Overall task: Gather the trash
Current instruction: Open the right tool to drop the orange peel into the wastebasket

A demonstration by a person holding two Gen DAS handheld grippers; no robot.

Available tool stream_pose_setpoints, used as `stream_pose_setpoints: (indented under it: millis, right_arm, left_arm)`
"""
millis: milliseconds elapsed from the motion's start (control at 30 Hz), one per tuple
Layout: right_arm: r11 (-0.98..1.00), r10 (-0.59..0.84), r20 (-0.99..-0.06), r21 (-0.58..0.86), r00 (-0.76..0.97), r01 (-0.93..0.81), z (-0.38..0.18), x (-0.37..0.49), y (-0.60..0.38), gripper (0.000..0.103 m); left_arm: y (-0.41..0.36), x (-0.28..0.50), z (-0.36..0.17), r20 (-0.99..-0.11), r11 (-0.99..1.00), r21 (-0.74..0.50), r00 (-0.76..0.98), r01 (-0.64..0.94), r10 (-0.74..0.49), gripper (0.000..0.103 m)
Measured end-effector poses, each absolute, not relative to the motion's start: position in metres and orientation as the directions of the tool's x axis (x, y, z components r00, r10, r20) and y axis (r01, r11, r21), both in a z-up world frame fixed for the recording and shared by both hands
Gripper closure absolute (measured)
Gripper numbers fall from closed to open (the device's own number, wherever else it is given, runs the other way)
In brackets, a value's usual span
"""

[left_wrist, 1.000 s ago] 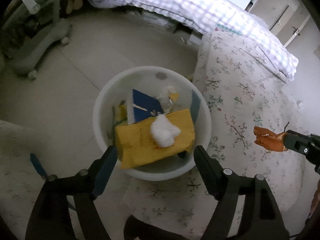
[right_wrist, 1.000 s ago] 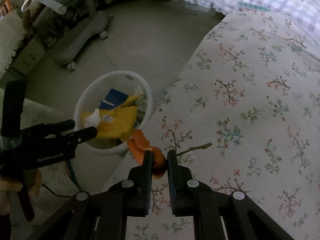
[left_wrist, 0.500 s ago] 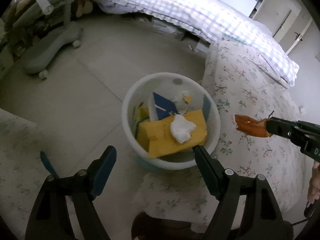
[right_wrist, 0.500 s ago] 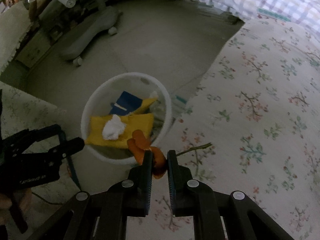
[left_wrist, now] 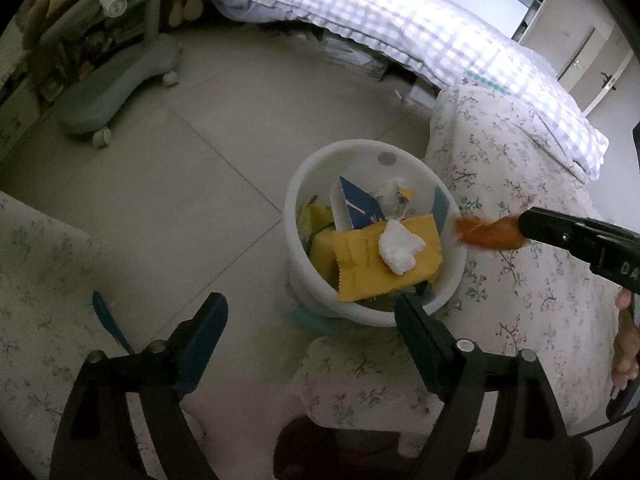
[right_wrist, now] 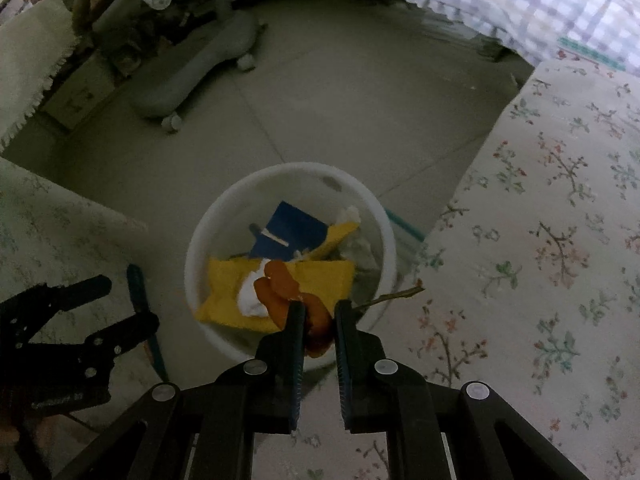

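Observation:
A white round bin [left_wrist: 296,184] [right_wrist: 208,224] stands on the tiled floor, holding a yellow wrapper [left_wrist: 372,268] [right_wrist: 228,284], a white tissue wad [left_wrist: 400,246] and a blue card [left_wrist: 360,208]. My right gripper [right_wrist: 320,306] [left_wrist: 524,220] is shut on a curl of orange peel [right_wrist: 280,284] [left_wrist: 488,234] and its jaws are just starting to open. The peel hangs over the bin's near edge, and a thin twig [right_wrist: 396,295] sticks out to the right beside it. My left gripper [left_wrist: 310,300] [right_wrist: 120,300] is opening wide, with nothing between its fingers, on the bin's near left side.
A floral cover [right_wrist: 540,220] [left_wrist: 520,280] rises right of the bin. A checked quilt [left_wrist: 400,20] lies on the bed behind. A grey wheeled chair base [left_wrist: 120,80] stands at the far left. A blue strip [left_wrist: 108,320] leans on floral fabric at left. A hand [left_wrist: 626,340] shows at the right edge.
My right gripper carried the peel leftward from over the floral cover to above the bin's edge. The left gripper drew away to the left, so the bin now sits right of it.

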State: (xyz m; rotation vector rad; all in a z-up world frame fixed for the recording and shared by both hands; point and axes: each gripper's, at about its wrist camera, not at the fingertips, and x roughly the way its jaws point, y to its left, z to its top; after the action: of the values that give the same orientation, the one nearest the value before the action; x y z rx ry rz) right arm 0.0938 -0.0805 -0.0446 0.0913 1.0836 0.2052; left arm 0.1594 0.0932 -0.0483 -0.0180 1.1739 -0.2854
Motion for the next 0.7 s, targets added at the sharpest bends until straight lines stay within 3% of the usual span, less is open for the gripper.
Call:
stream_pose_setpoints:
  millis: [33,133,700]
  right_arm:
    - [0.978,0.209,-0.867,0.176,0.453,-0.115,-0.045,0.095,-0.081,0.086]
    - [0.981,0.194,-0.861,0.173,0.471,-0.09,-0.041,0.095,-0.085,0.041]
    - [0.983,0.174,-0.813,0.178,0.555,-0.047,-0.006,0.052,-0.13,0.041]
  left_arm:
    - [0.093,0.159,-0.048,-0.907,0.964,-0.161,0.354,0.212,-0.23,0.014]
    - [0.09,0.157,-0.048,-0.908,0.963,-0.159,0.349,0.219,-0.23,0.013]
    - [0.059,0.13,-0.024,-0.894,0.947,-0.158,0.367,0.279,-0.258,0.009]
